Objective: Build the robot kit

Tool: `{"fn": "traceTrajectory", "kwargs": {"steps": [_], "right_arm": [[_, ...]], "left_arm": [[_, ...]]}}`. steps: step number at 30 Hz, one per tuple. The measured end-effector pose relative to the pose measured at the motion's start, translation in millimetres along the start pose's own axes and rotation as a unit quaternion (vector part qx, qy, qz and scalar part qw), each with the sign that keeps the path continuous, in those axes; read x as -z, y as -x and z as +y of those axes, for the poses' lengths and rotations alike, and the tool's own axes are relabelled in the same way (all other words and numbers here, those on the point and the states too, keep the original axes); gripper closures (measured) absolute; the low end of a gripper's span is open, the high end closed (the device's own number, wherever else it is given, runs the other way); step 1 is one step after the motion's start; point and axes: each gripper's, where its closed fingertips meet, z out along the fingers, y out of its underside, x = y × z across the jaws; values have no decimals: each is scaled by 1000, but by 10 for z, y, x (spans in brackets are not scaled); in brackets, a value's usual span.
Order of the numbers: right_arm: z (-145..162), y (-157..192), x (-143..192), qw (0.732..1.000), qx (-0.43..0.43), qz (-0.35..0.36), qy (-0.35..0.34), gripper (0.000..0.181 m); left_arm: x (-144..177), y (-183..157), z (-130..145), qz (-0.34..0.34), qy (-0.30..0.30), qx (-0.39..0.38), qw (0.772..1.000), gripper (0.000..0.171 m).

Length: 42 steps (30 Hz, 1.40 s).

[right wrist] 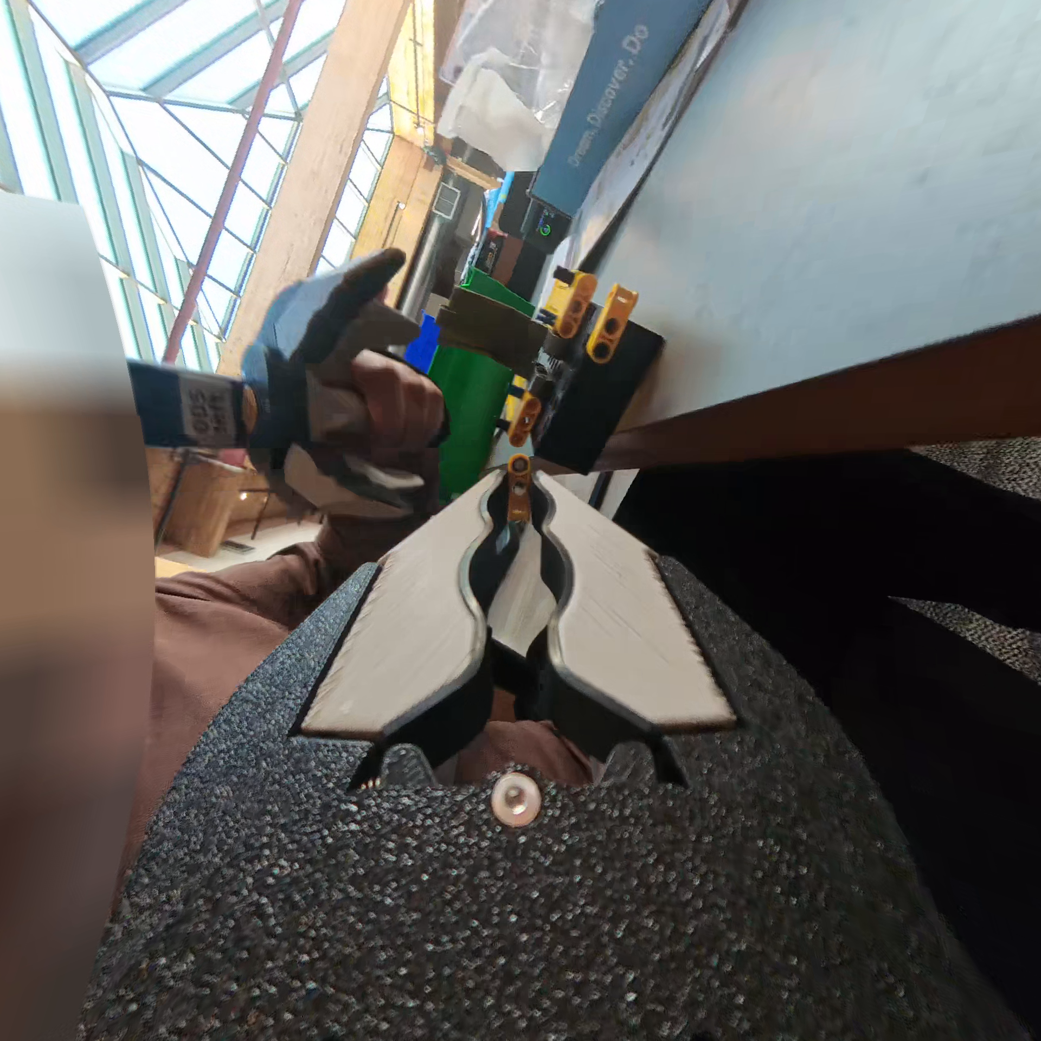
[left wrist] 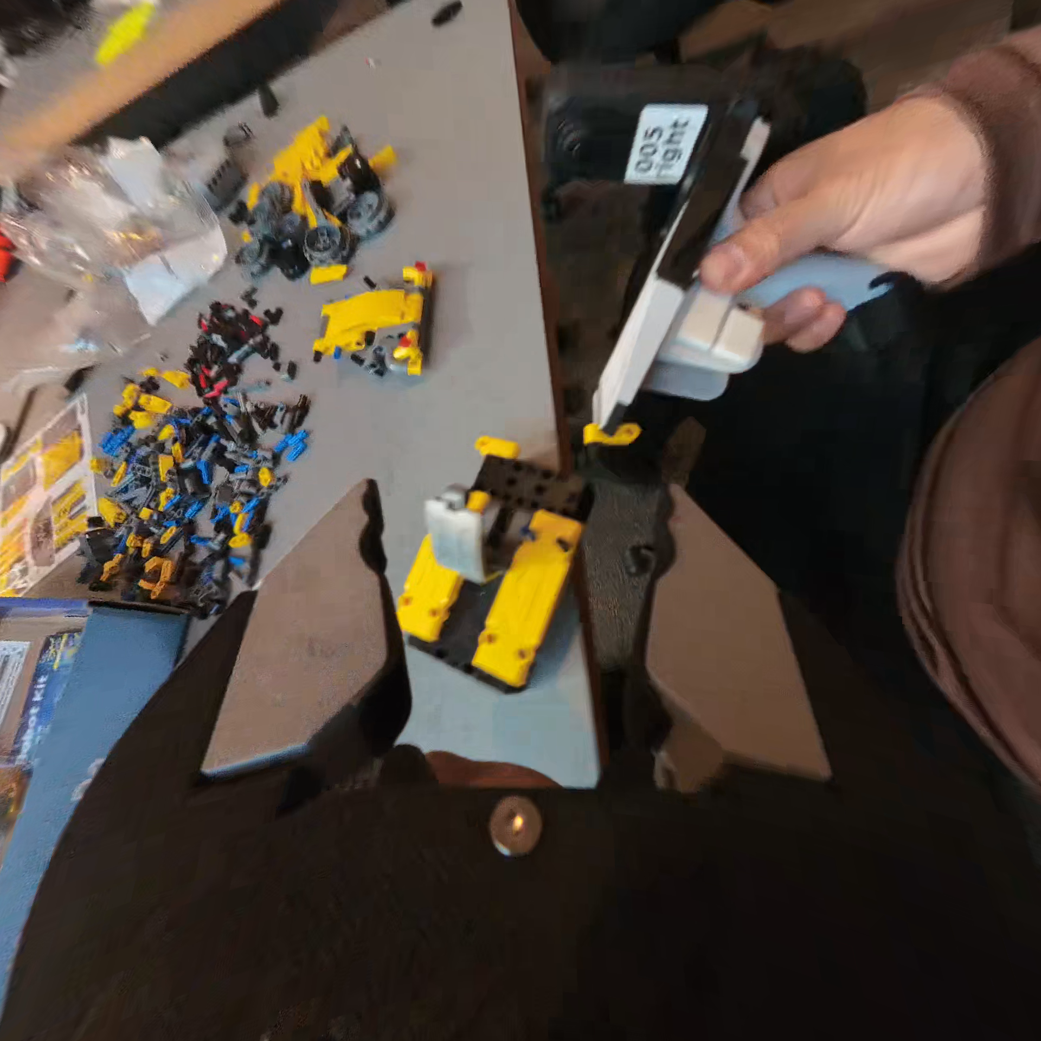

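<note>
A yellow and black brick assembly with a white block on it lies on the grey table, at its edge. My left gripper is open, with one finger on each side of the assembly; I cannot tell if the left finger touches it. My right gripper is shut on a small yellow connector piece. It holds the piece just off the table edge, close to the assembly's black end. In the left wrist view the right gripper comes in from the upper right, held by a hand, with the yellow piece at its tip.
A pile of loose black, blue and yellow pieces lies left of the assembly. Farther back are a yellow part-built model, a heap of wheels and yellow parts and clear plastic bags. A booklet and a blue box lie at the left. Some 7 cm of space lies between my two pairs of fingers.
</note>
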Motion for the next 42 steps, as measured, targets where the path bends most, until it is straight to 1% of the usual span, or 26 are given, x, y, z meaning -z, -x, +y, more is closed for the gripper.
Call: {"fn": "traceTrajectory", "kwargs": {"steps": [1, 2, 3, 5, 7, 9, 12, 16, 24, 27, 37, 42], "right_arm": [[-24, -25, -4, 1000, -2, 5, -7, 179], [-56, -33, -5, 1000, -5, 6, -16, 179], [-81, -43, -6, 1000, -8, 8, -22, 179], [-84, -92, -16, 999, -15, 18, -26, 179], [-65, -113, -32, 999, -30, 14, -33, 179], [-33, -131, -48, 998, -45, 7, -39, 179], [-13, -140, -76, 997, -59, -3, -45, 179], [-70, -160, -94, 996, -67, -9, -56, 179], [-122, -156, -70, 994, -73, -17, -76, 179], [-155, -151, -64, 994, -70, -17, -80, 179], [-168, -158, -62, 994, -69, -19, -81, 179], [-155, -164, -74, 997, -59, -13, -49, 179]], "left_arm": [[12, 131, 46, 19, 6, -2, 1000, 81], [-8, 177, 100, 54, 13, -6, 998, 81], [-63, 216, 186, 83, 34, -4, 996, 81], [-175, 151, 353, 149, 73, -14, 986, 77], [-285, 119, 488, 169, 102, -34, 980, 78], [-369, 115, 542, 172, 120, -39, 977, 78], [-431, 48, 503, 187, 119, -32, 975, 81], [-526, -23, 656, 187, 146, -36, 971, 82], [-577, -10, 643, 176, 145, 4, 974, 81], [-591, 3, 624, 177, 135, 24, 975, 81], [-596, -18, 617, 169, 134, 10, 976, 82], [-595, -17, 622, 172, 132, 4, 976, 82]]}}
